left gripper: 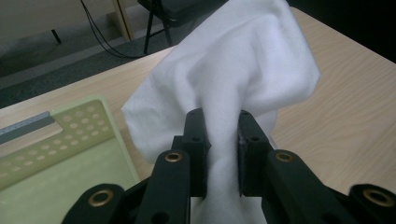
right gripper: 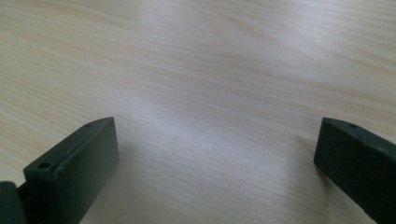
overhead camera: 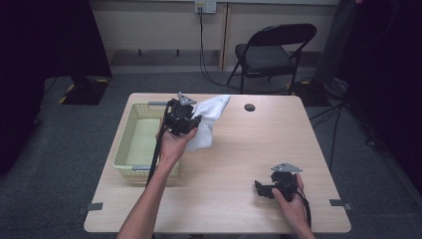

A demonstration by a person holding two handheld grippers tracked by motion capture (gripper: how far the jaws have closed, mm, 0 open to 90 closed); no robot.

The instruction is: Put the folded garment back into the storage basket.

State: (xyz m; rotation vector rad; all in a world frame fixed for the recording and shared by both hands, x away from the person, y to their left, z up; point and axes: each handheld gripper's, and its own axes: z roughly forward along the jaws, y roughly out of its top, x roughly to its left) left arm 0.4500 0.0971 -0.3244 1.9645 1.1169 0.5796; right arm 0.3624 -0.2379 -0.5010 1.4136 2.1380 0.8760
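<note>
White cloth (left gripper: 224, 70) pinched in left fingers (left gripper: 196, 135) beside green basket (overhead camera: 130, 130); right fingers (right gripper: 70, 163) wide apart, empty.

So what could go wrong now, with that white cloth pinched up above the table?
The left gripper pinches only a narrow fold of the cloth, so it could slip free and drop. The cloth hangs beside the basket rather than over it, so a release now would likely land it on the table. Its loose end may also drag or catch on the basket rim. The right gripper rests open, apart from the cloth, unable to help quickly.
</note>
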